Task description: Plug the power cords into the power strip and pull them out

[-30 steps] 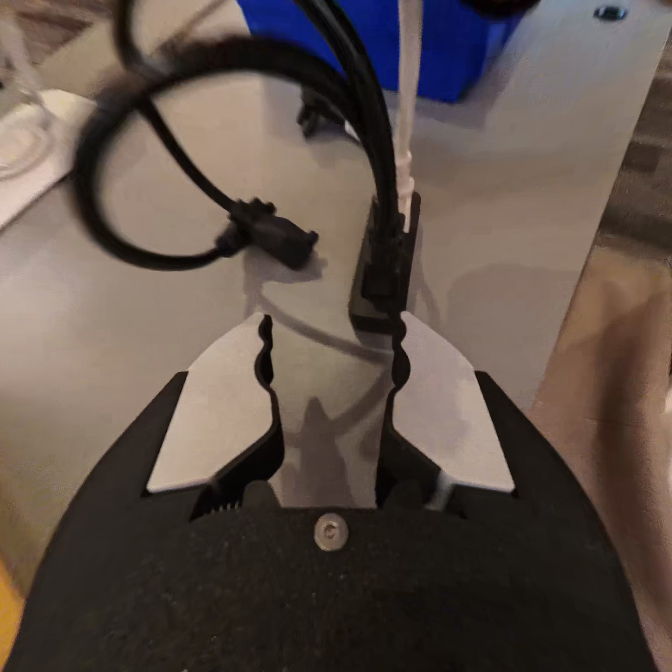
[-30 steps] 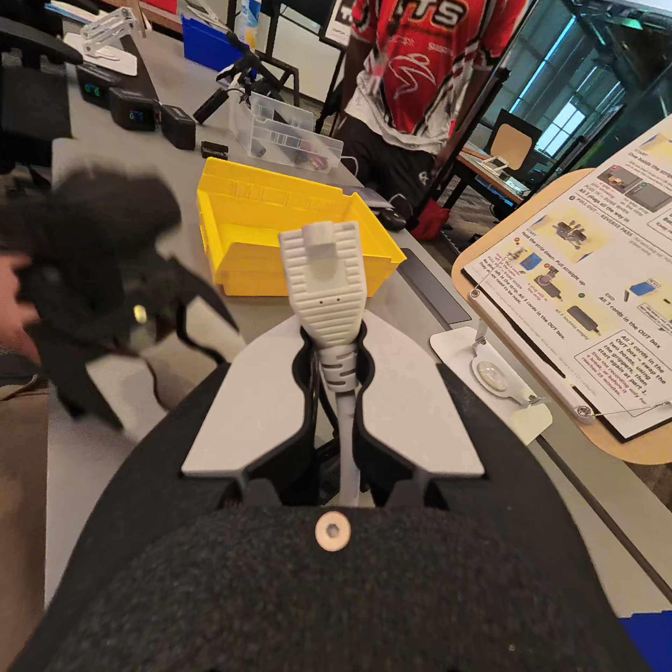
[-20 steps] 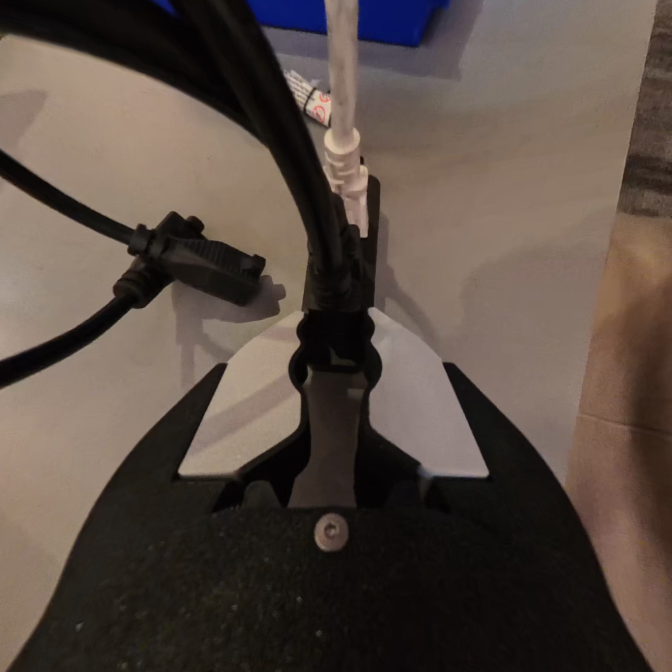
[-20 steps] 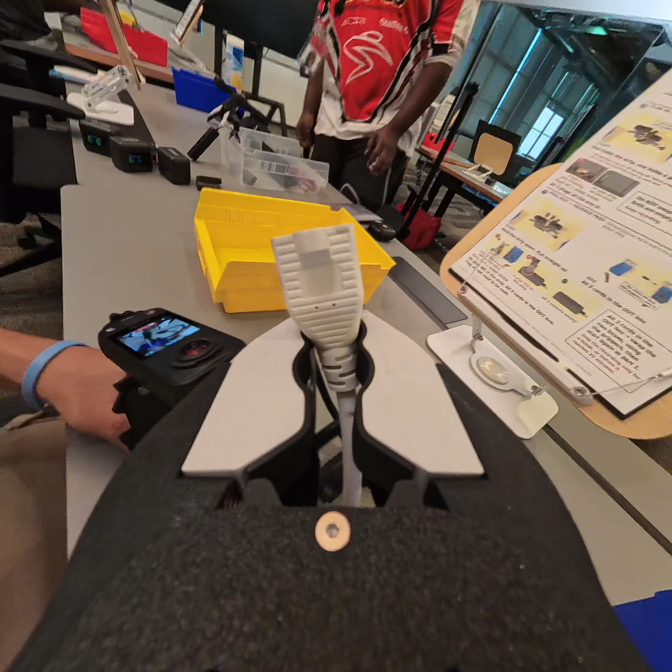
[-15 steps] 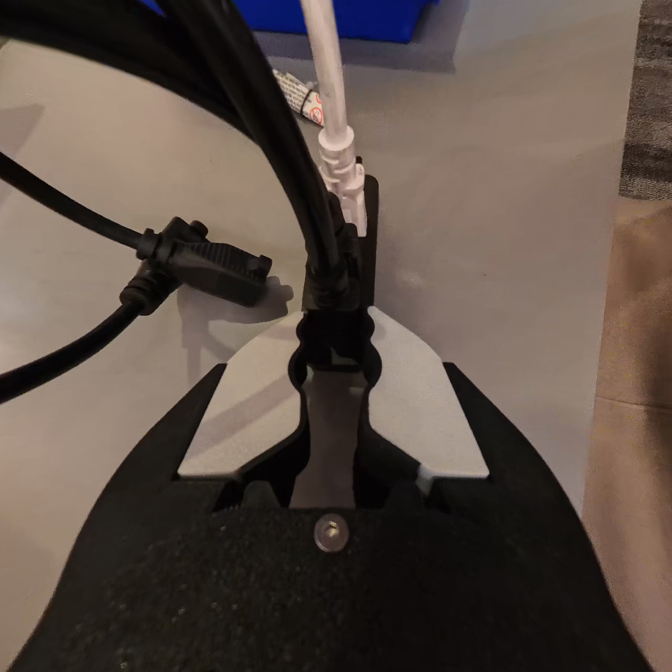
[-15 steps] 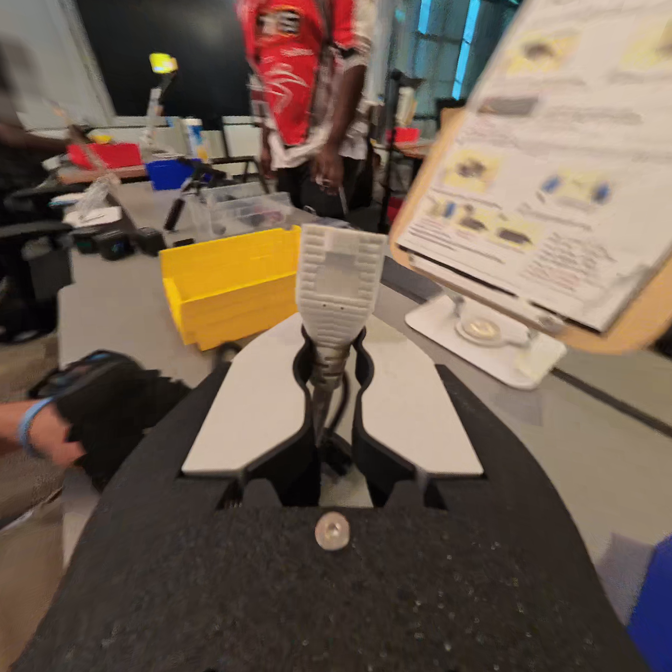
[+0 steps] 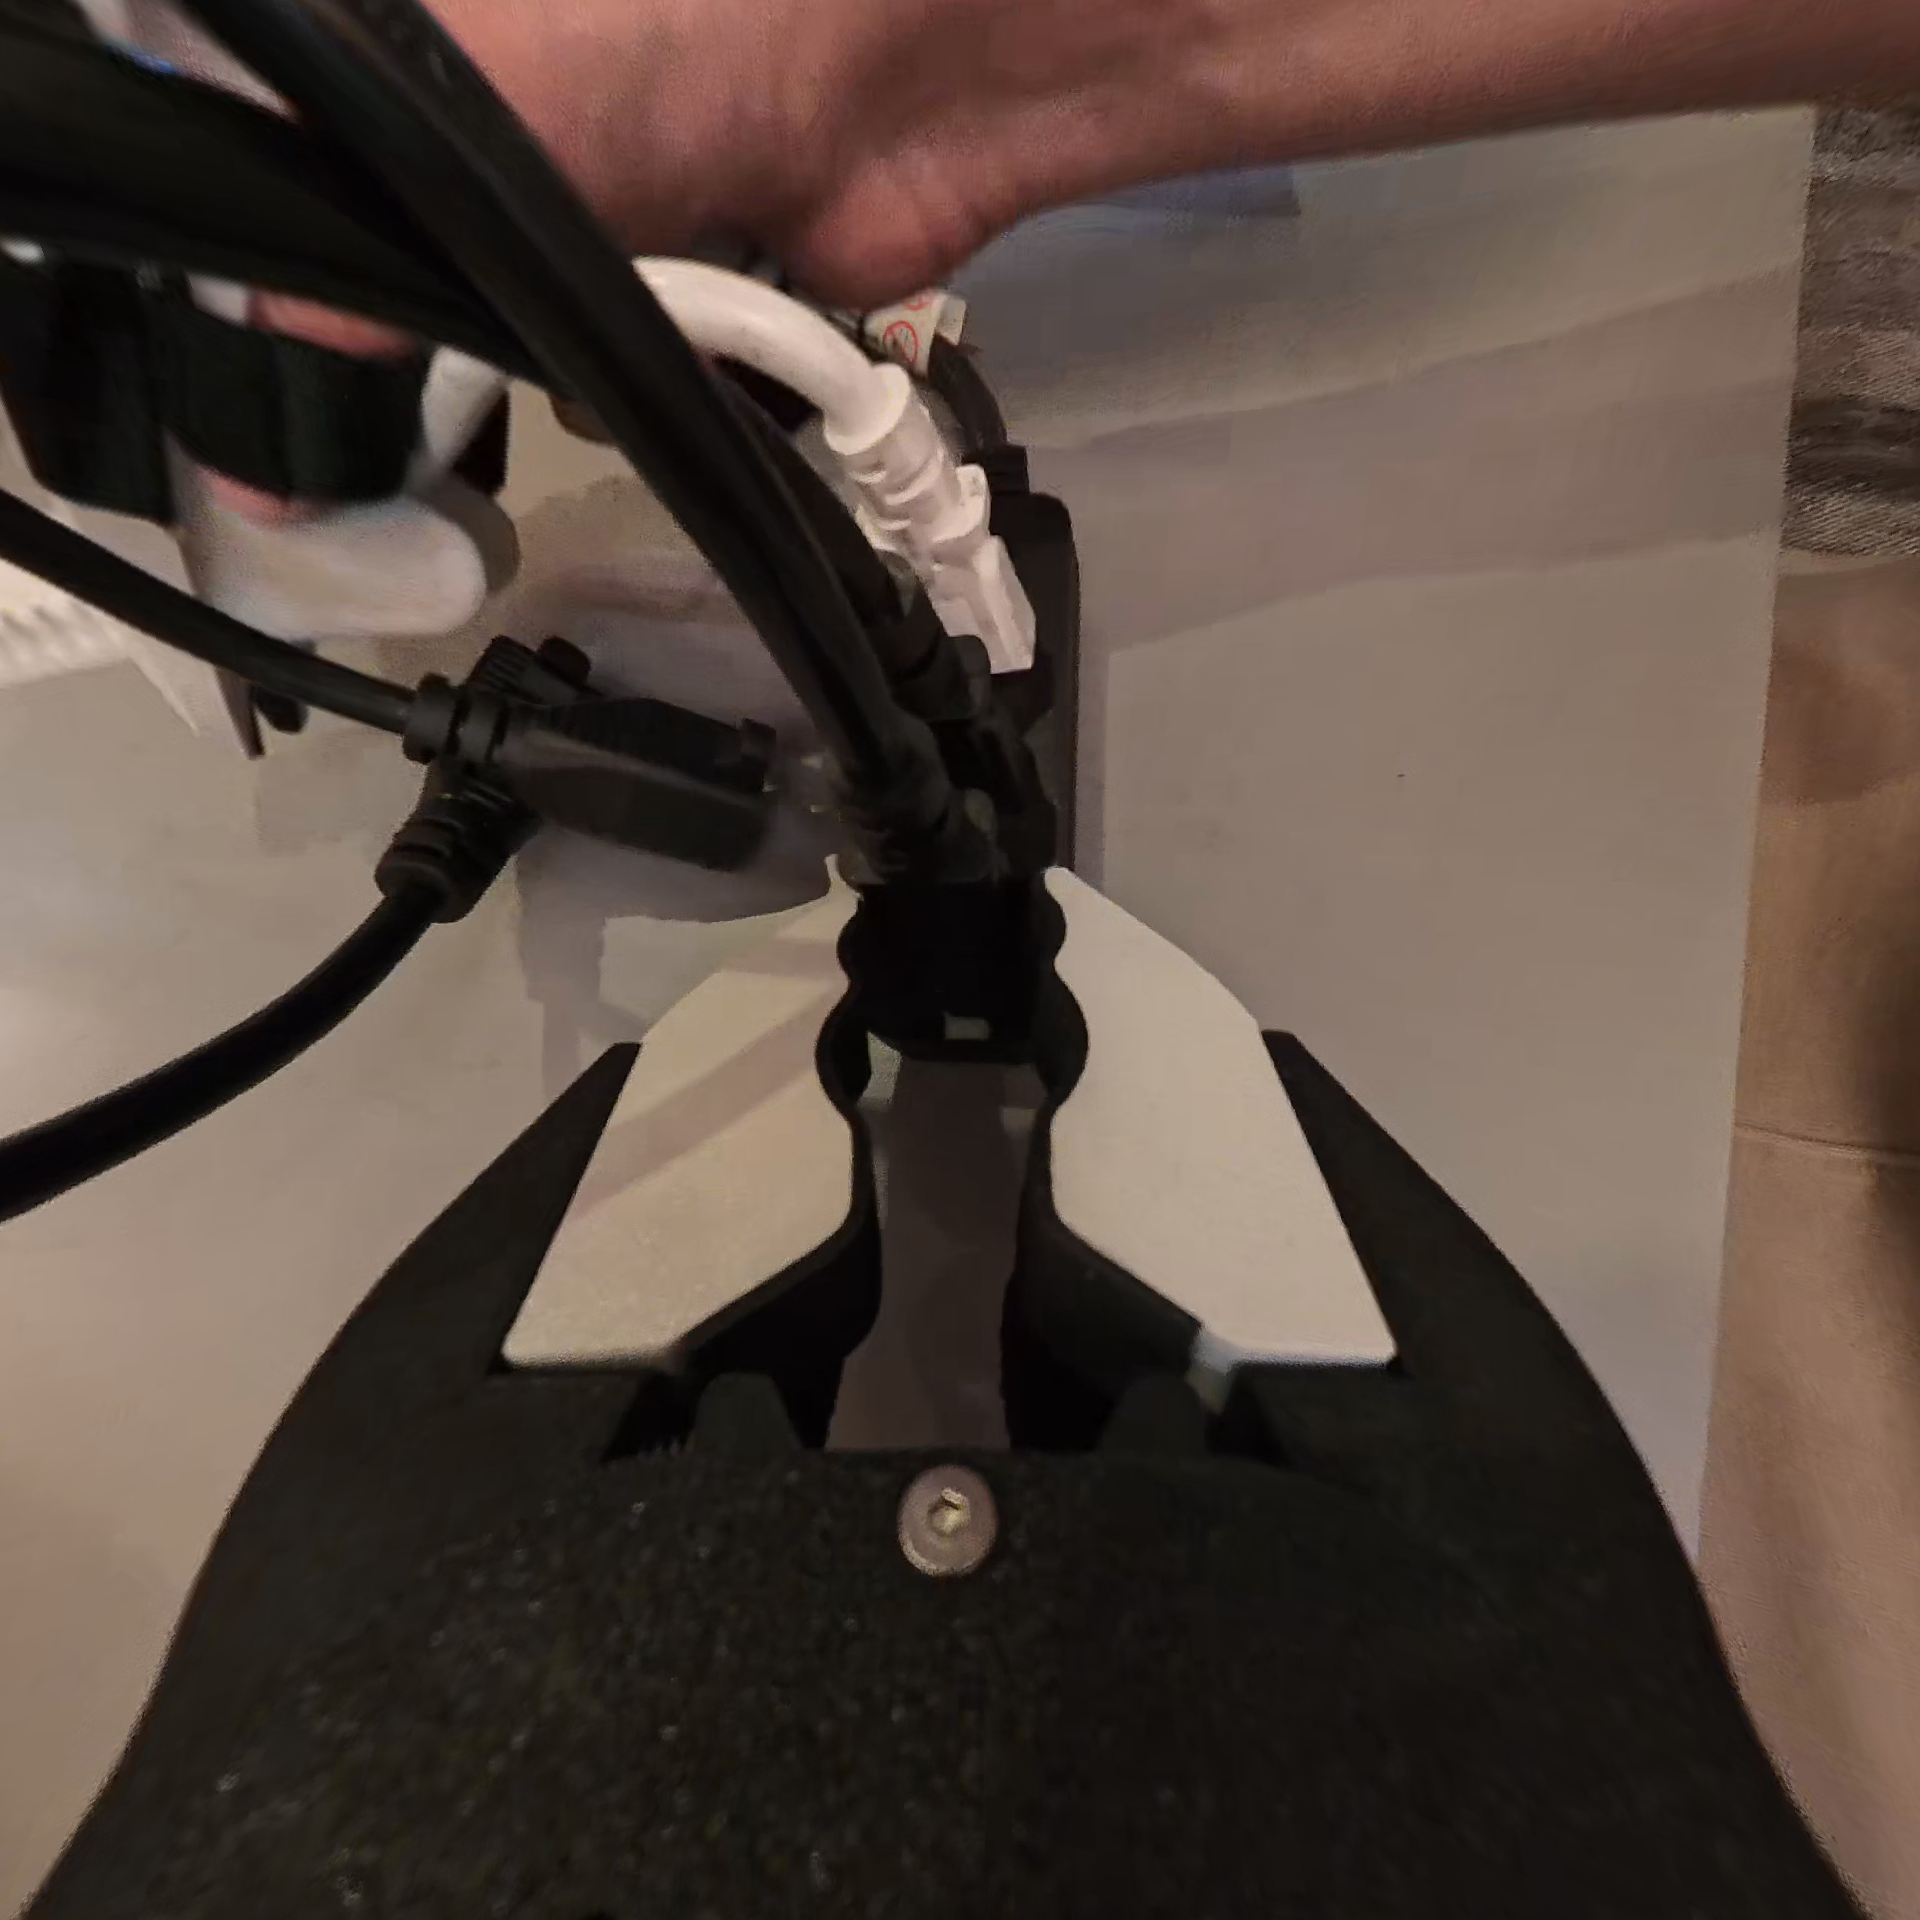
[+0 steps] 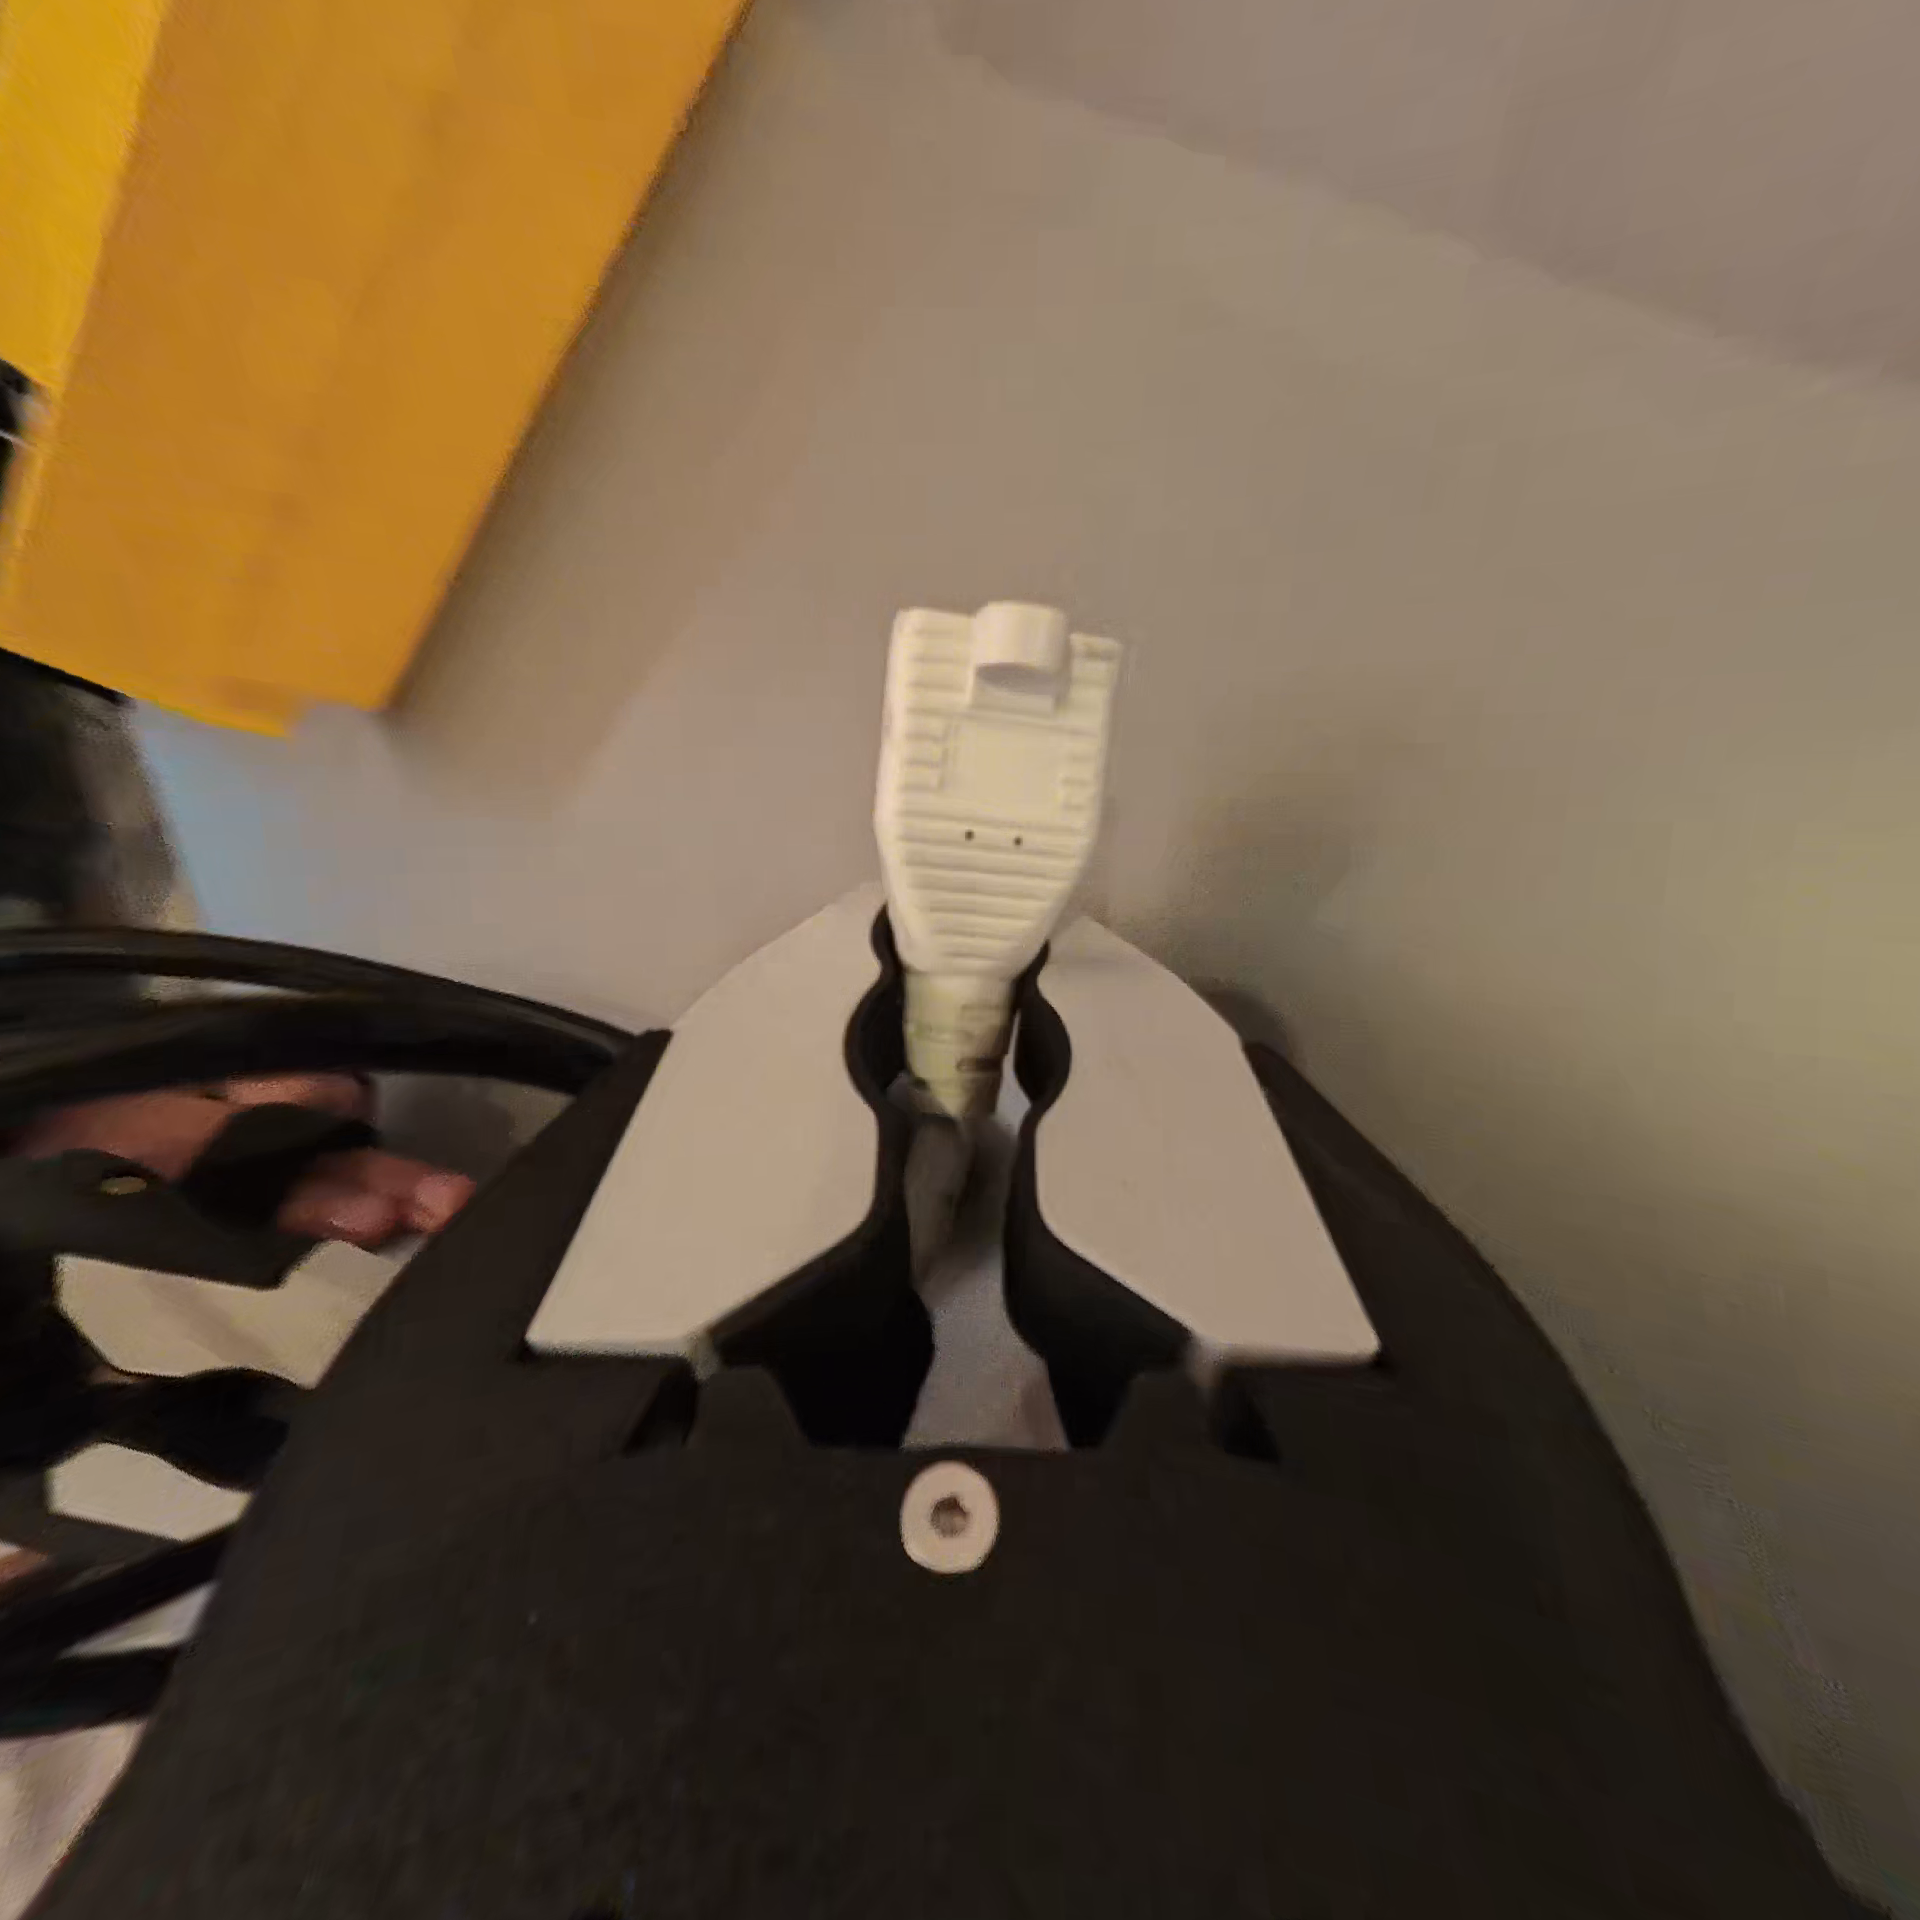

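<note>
crowding the power strip (image 7: 1044,665), black cords (image 7: 582,301) and a hand (image 7: 883,114).

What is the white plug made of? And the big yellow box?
The white plug looks like matte moulded plastic or rubber: fine ridges run across it, with no shine. The yellow box looks like smooth hard plastic, one even colour, though it is blurry here.
</note>
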Demonstrator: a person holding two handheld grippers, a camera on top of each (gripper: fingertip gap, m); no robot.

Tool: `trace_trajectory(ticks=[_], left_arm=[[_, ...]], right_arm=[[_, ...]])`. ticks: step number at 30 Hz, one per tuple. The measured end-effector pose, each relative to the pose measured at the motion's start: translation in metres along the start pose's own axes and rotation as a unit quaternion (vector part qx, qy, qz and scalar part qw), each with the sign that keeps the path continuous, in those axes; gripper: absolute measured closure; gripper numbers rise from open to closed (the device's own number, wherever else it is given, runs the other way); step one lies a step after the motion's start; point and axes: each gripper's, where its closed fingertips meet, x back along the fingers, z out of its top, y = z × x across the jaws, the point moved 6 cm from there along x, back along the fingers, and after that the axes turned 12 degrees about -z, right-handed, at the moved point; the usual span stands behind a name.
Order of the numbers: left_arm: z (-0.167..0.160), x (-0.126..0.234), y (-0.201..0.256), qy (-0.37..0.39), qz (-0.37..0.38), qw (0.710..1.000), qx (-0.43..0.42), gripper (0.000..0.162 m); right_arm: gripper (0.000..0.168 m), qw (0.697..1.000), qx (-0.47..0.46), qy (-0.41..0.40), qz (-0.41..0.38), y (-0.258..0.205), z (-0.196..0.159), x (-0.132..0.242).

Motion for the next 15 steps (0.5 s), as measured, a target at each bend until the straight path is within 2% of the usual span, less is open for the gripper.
trace_trajectory(ticks=[4,6,9,12,15], left_arm=[[-0.001,0.0,0.002,-0.003,0.013,1.0,-0.015,0.135],[-0.001,0.0,0.002,-0.005,0.014,1.0,-0.019,0.135],[-0.001,0.0,0.002,-0.004,0.011,1.0,-0.009,0.135],[-0.003,0.002,-0.001,-0.002,0.014,1.0,-0.001,0.135],[-0.006,0.006,-0.007,-0.009,0.014,1.0,0.009,0.135]], right_arm=[[0.152,0.999,0.008,0.049,-0.013,-0.004,-0.005,-0.003],[0.151,0.995,0.045,0.071,-0.056,-0.005,-0.005,0.002],[0.151,0.994,0.06,0.058,-0.069,-0.005,-0.004,0.001],[0.148,0.997,-0.006,0.038,0.062,-0.01,0.01,0.008],[0.145,0.982,-0.049,0.055,0.172,-0.021,0.034,0.038]])
